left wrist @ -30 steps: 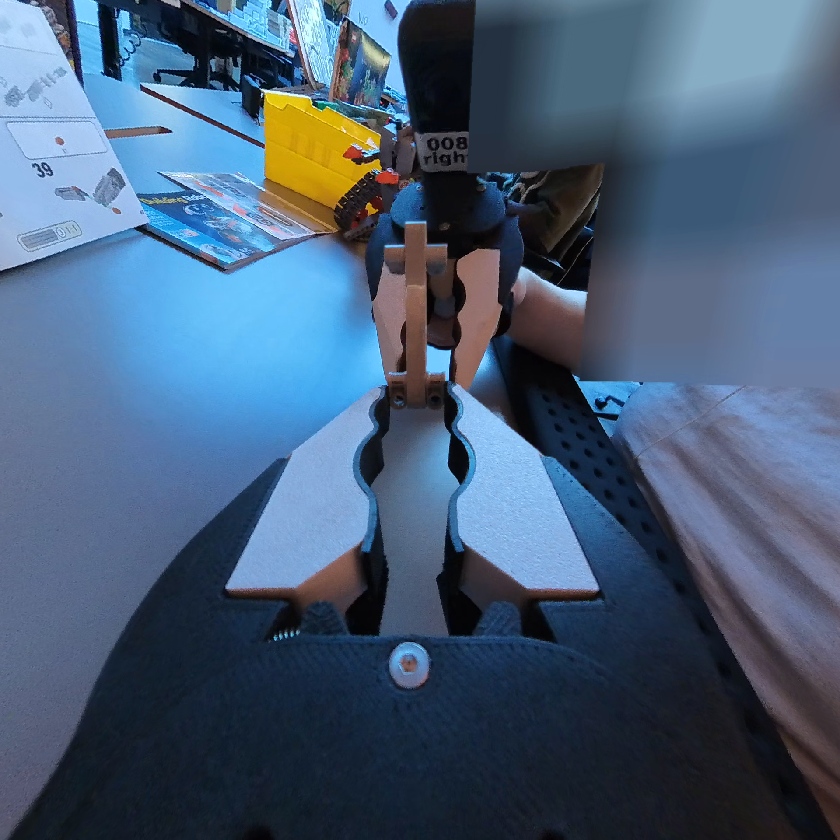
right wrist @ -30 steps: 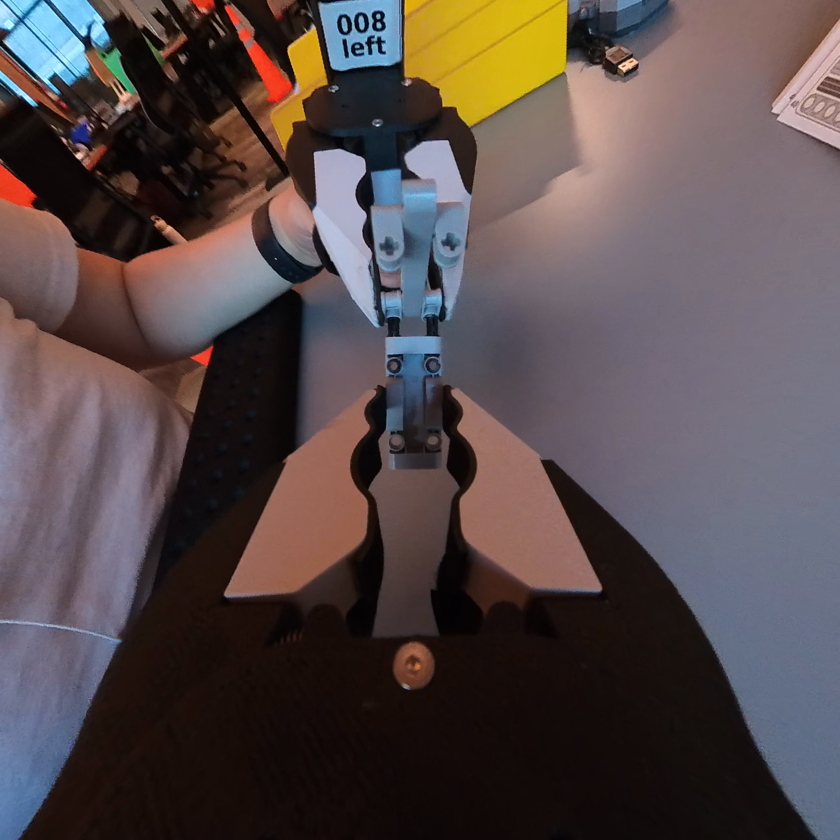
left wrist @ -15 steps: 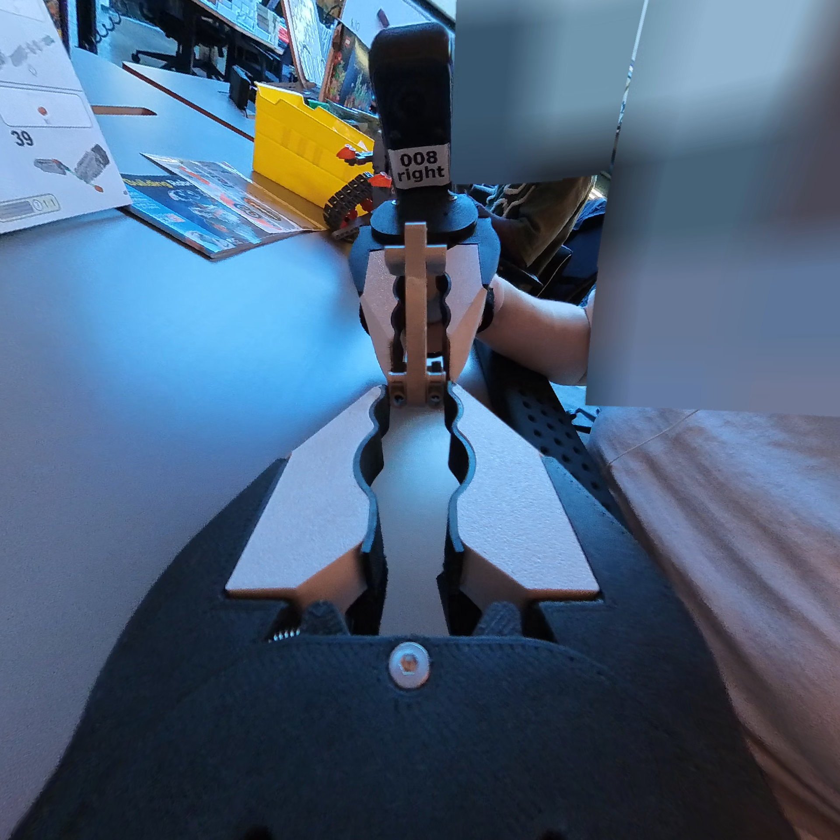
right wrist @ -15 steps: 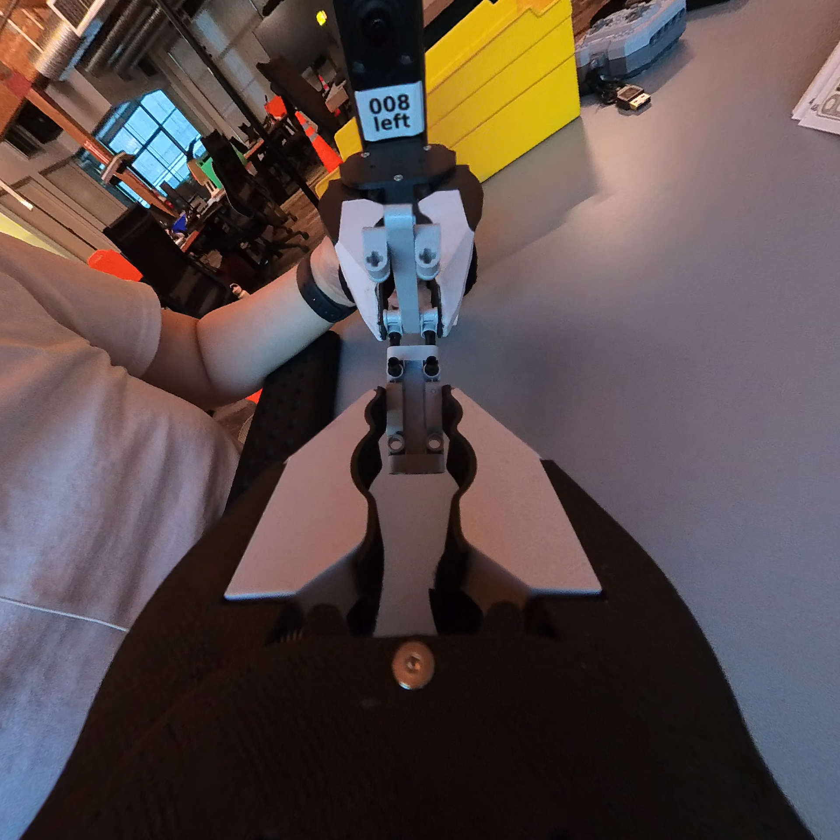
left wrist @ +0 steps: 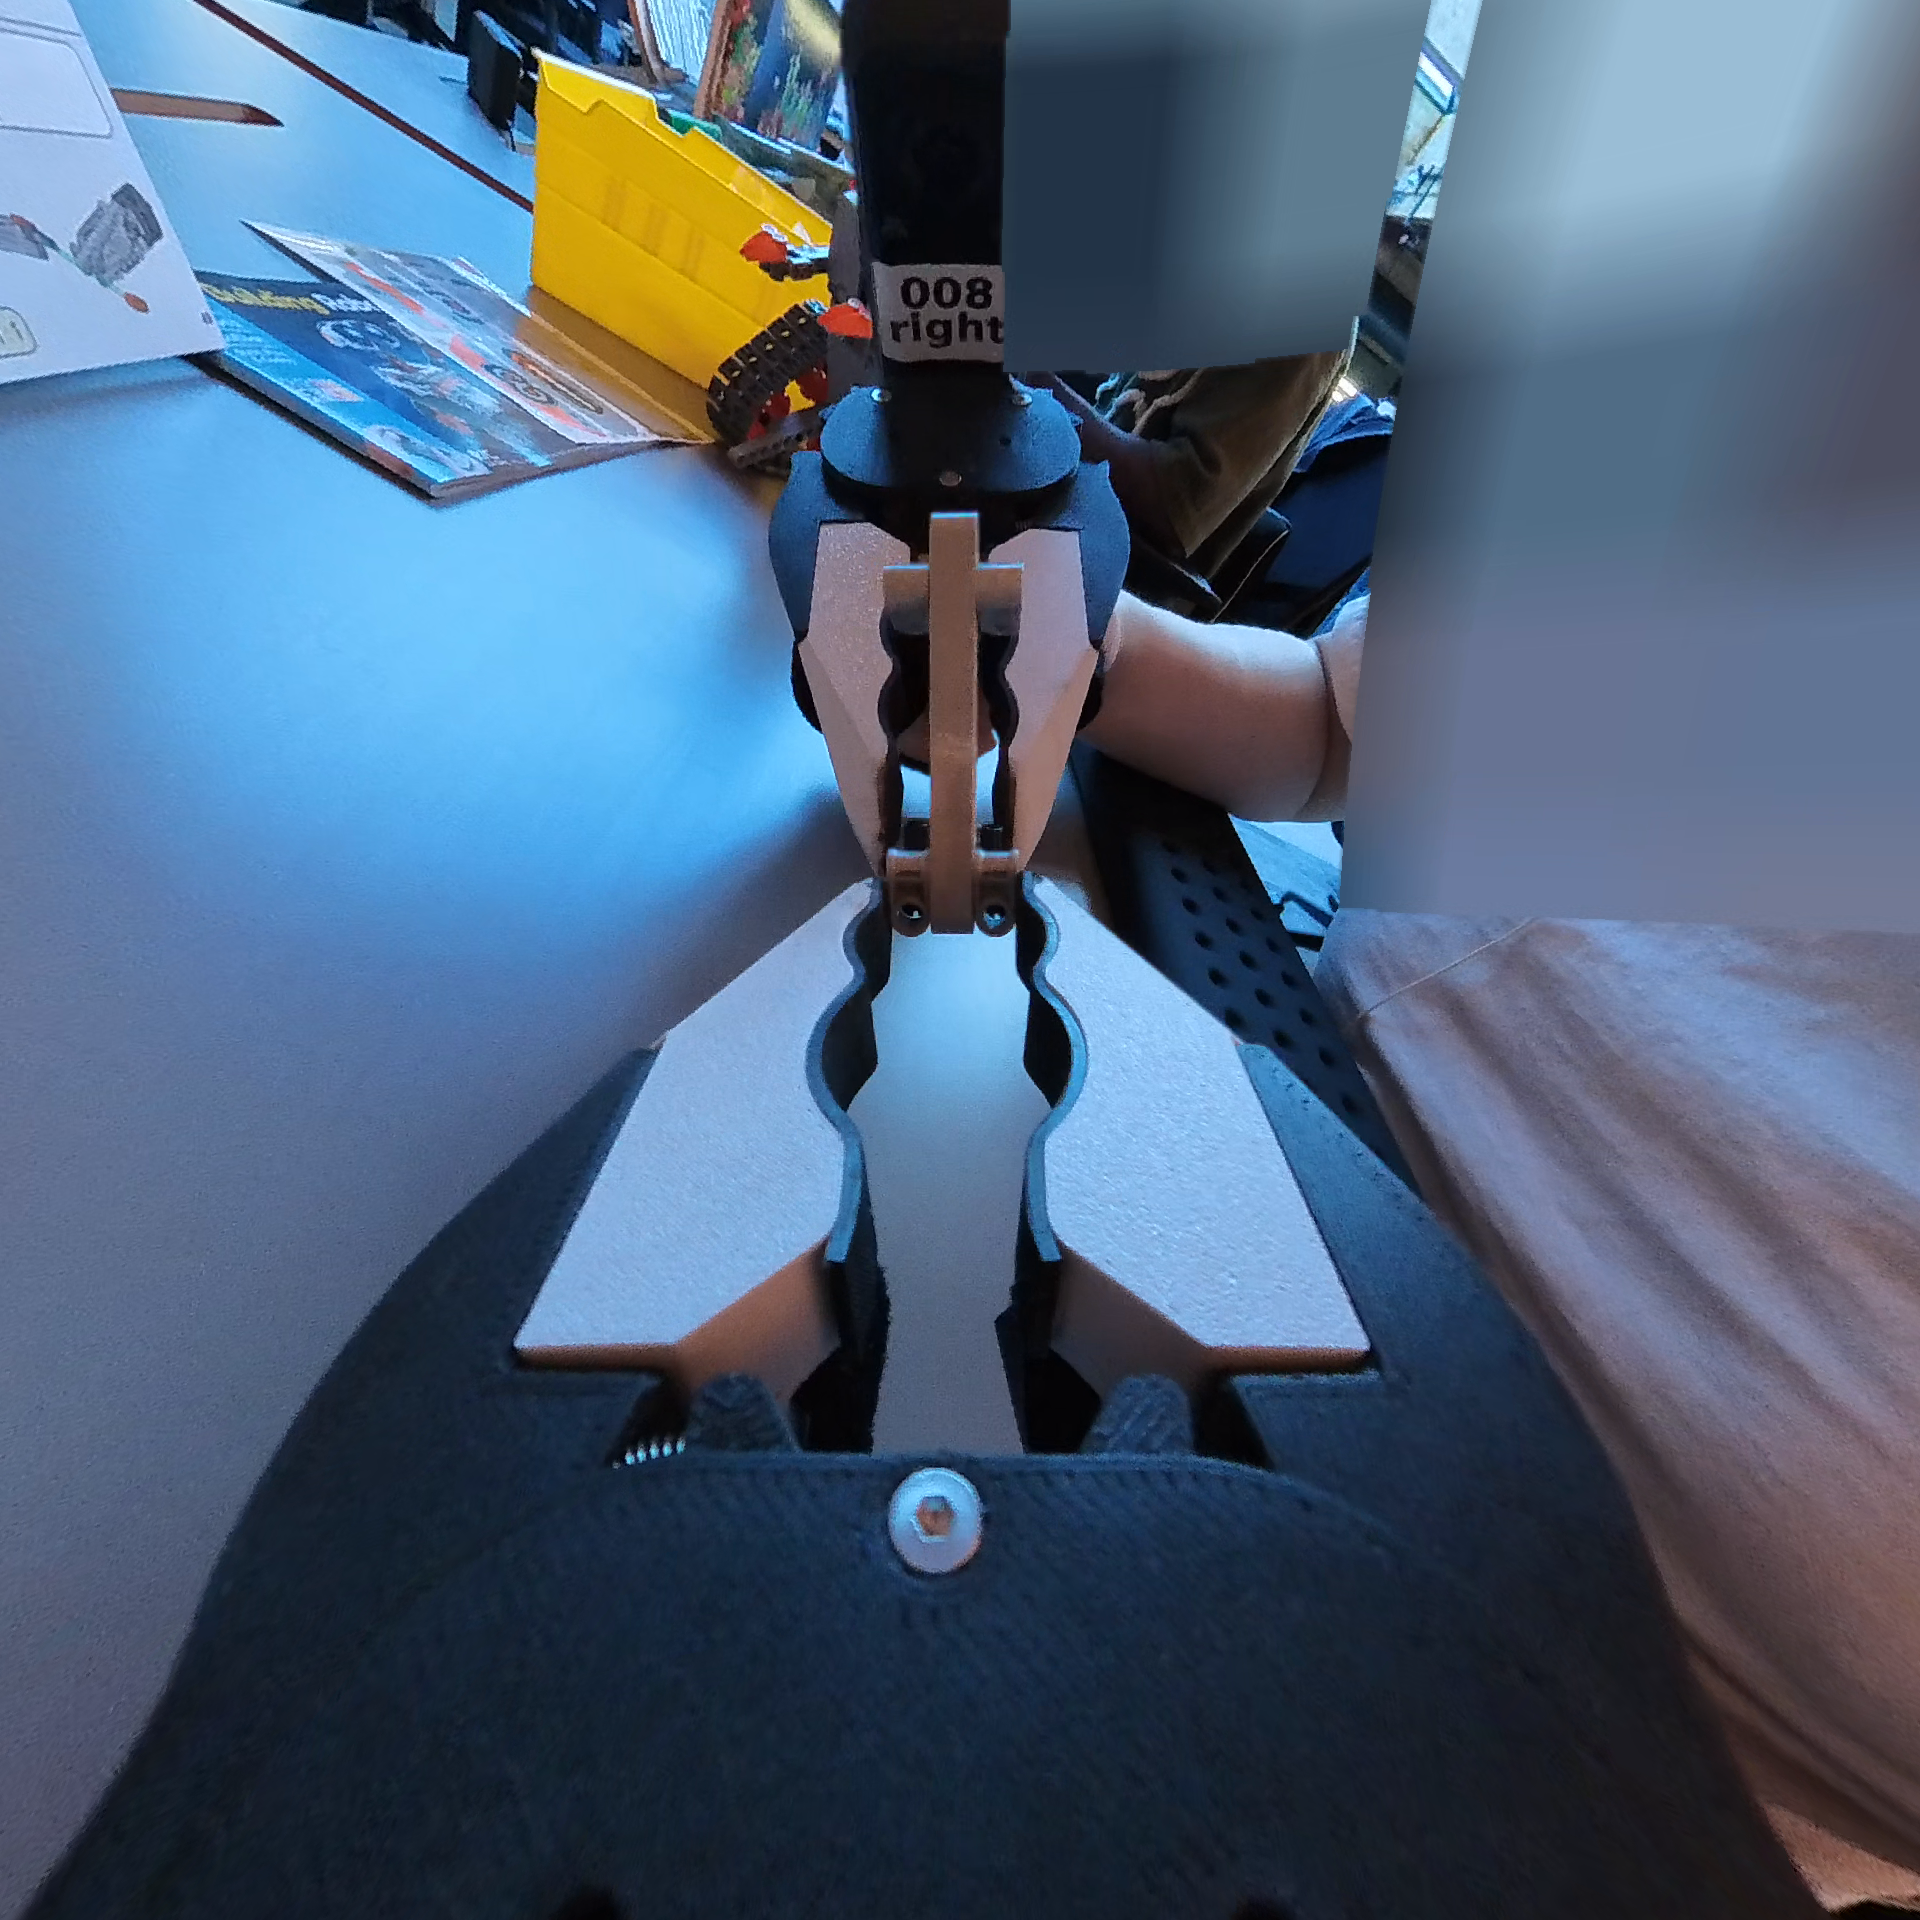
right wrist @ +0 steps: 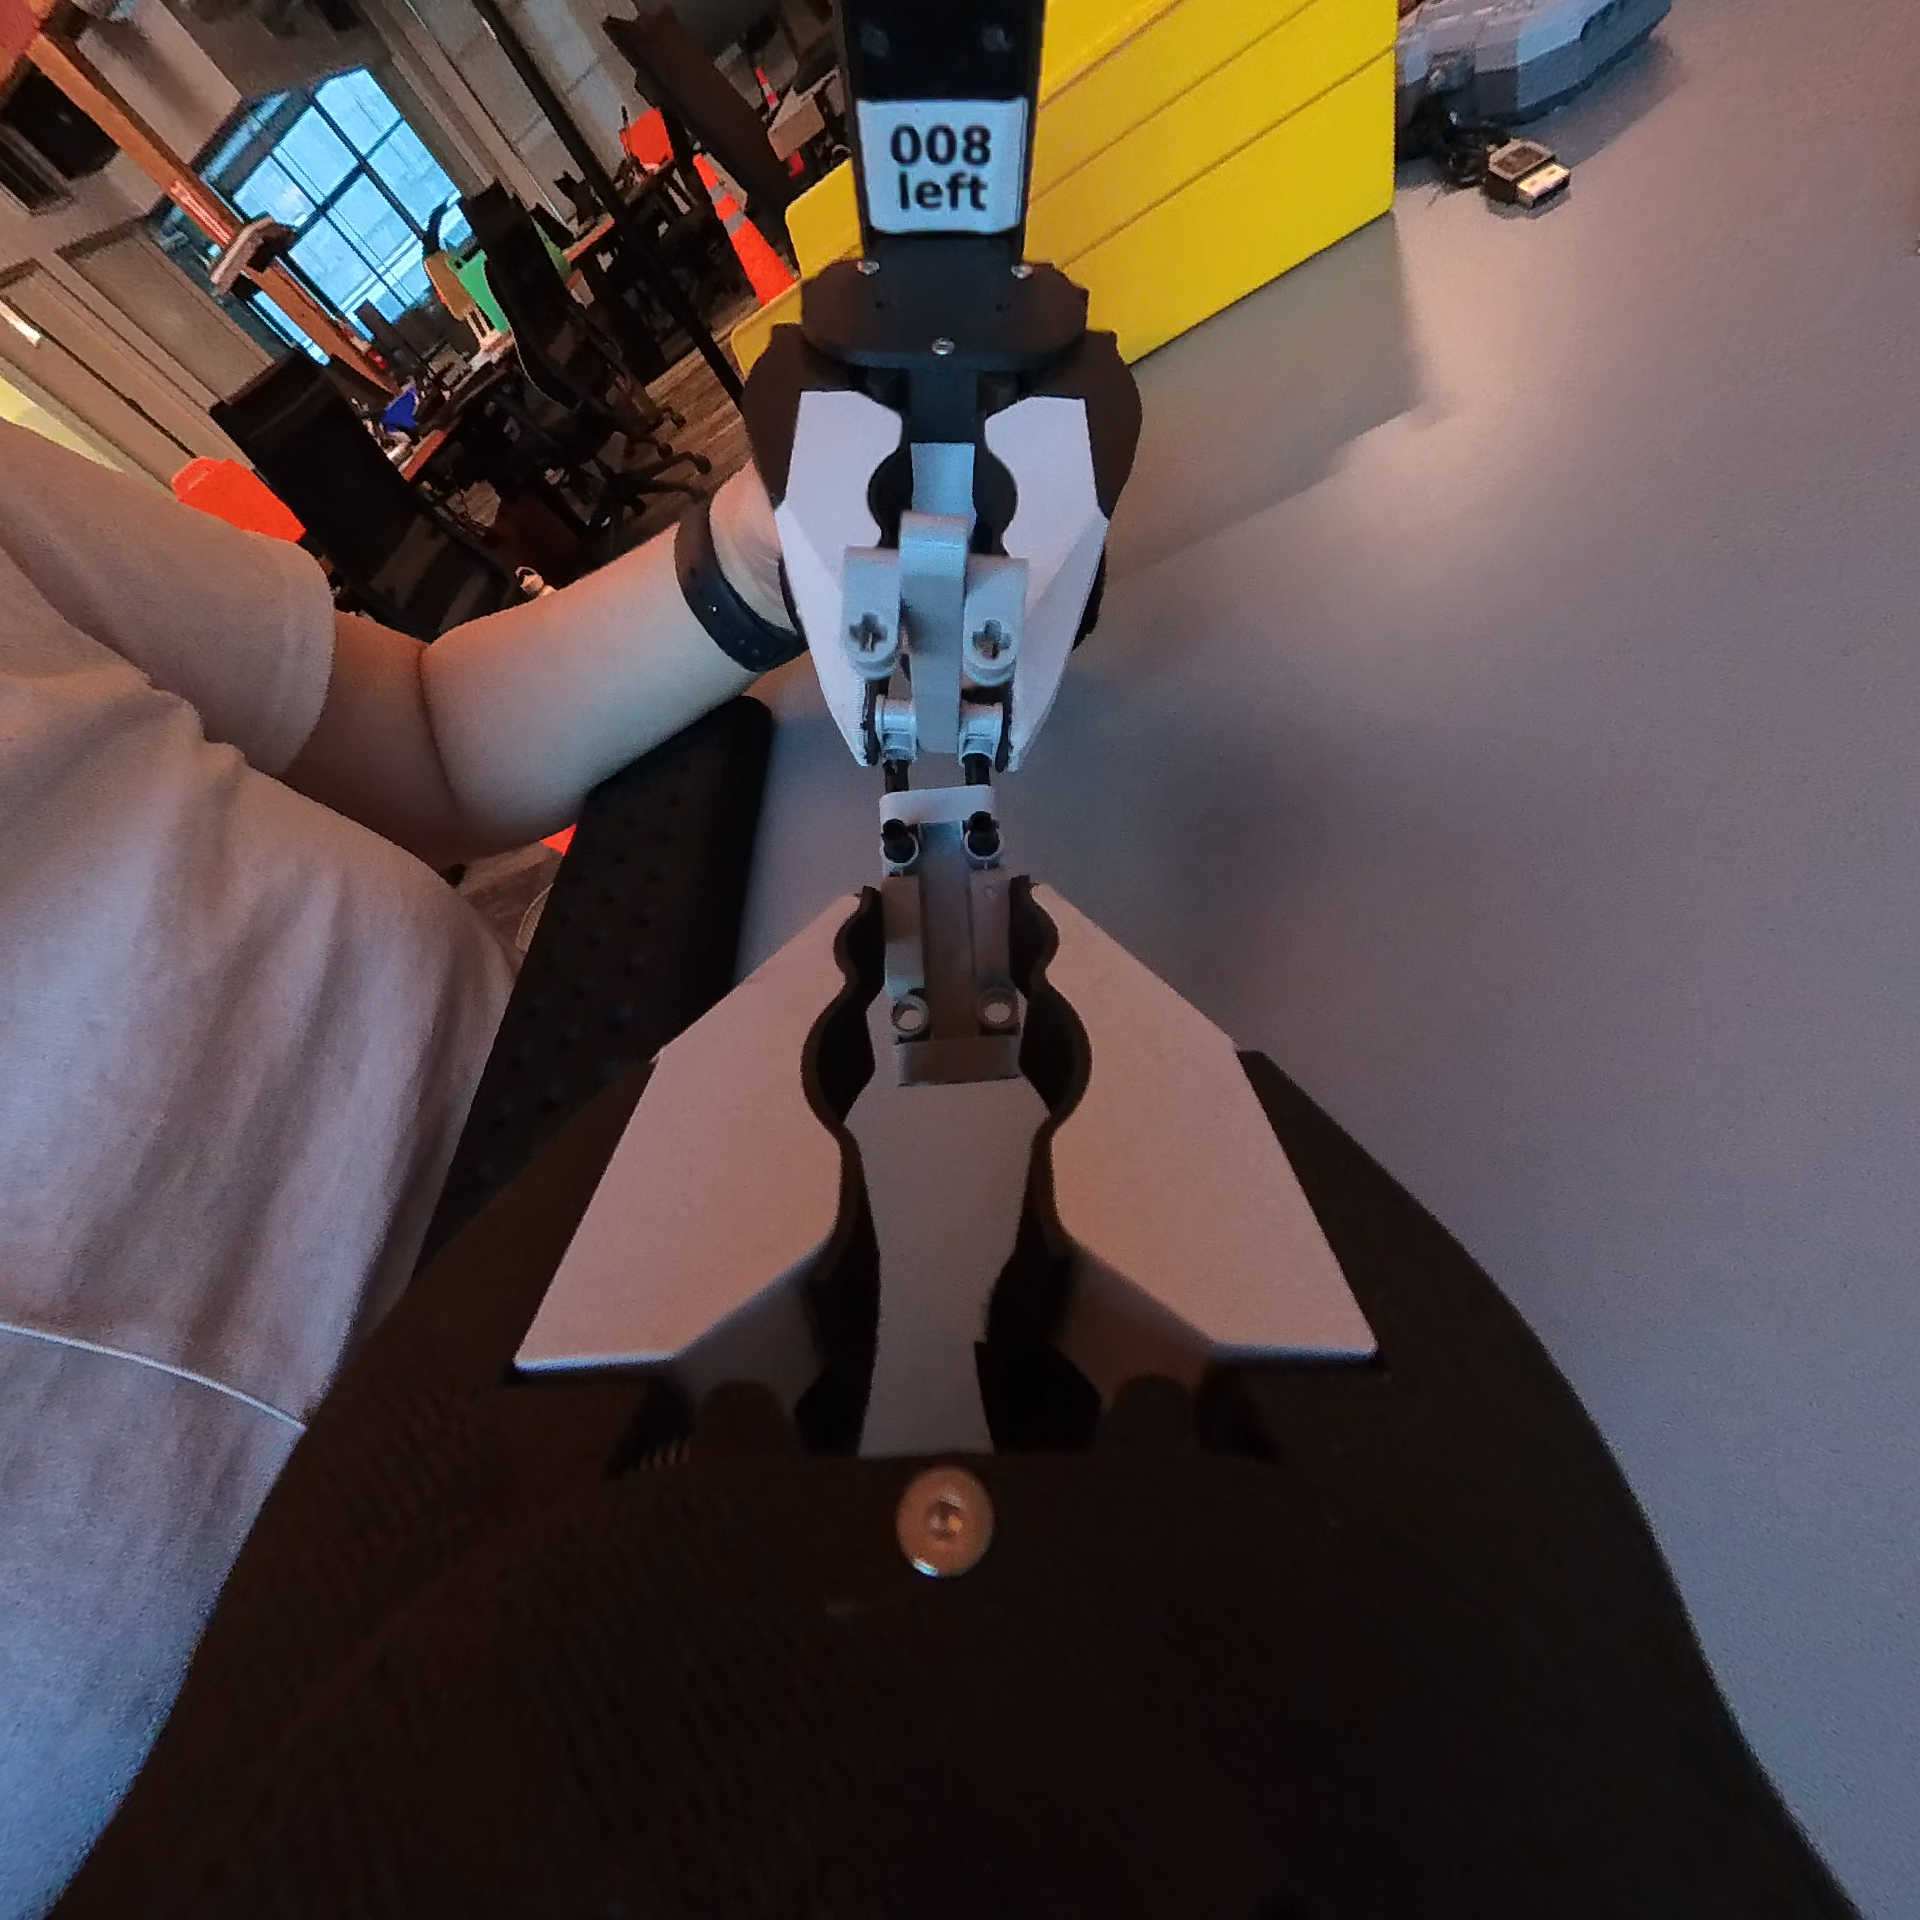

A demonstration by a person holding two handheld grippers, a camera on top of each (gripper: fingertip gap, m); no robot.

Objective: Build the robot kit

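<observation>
My left gripper (left wrist: 951, 906) and right gripper (right wrist: 945, 906) point at each other, tip to tip, above the grey table (left wrist: 364, 779). In the right wrist view the left gripper (right wrist: 940, 753) is shut on a light grey Technic piece (right wrist: 935, 623) with two black pins (right wrist: 894, 774) sticking out. The right gripper is shut on a grey Technic beam piece (right wrist: 940, 987). The pins reach the holes in its front crossbar (right wrist: 940, 821); I cannot tell how deep they sit. In the left wrist view the right gripper (left wrist: 951, 842) holds that beam (left wrist: 951, 675) in line with my left fingertips.
A yellow bin (left wrist: 644, 239) stands at the back, with open booklets (left wrist: 436, 353), a white instruction sheet (left wrist: 73, 239) and a black-and-red tracked model (left wrist: 774, 364) near it. A grey model with a cable plug (right wrist: 1522, 171) lies far right. A black perforated strip (right wrist: 623, 935) lines the table edge by the person's forearms (right wrist: 499, 707).
Both grippers have tilted and lined up straighter with each other. The left piece's pins have closed the small gap to the right piece's front crossbar. Both grips are unchanged.
</observation>
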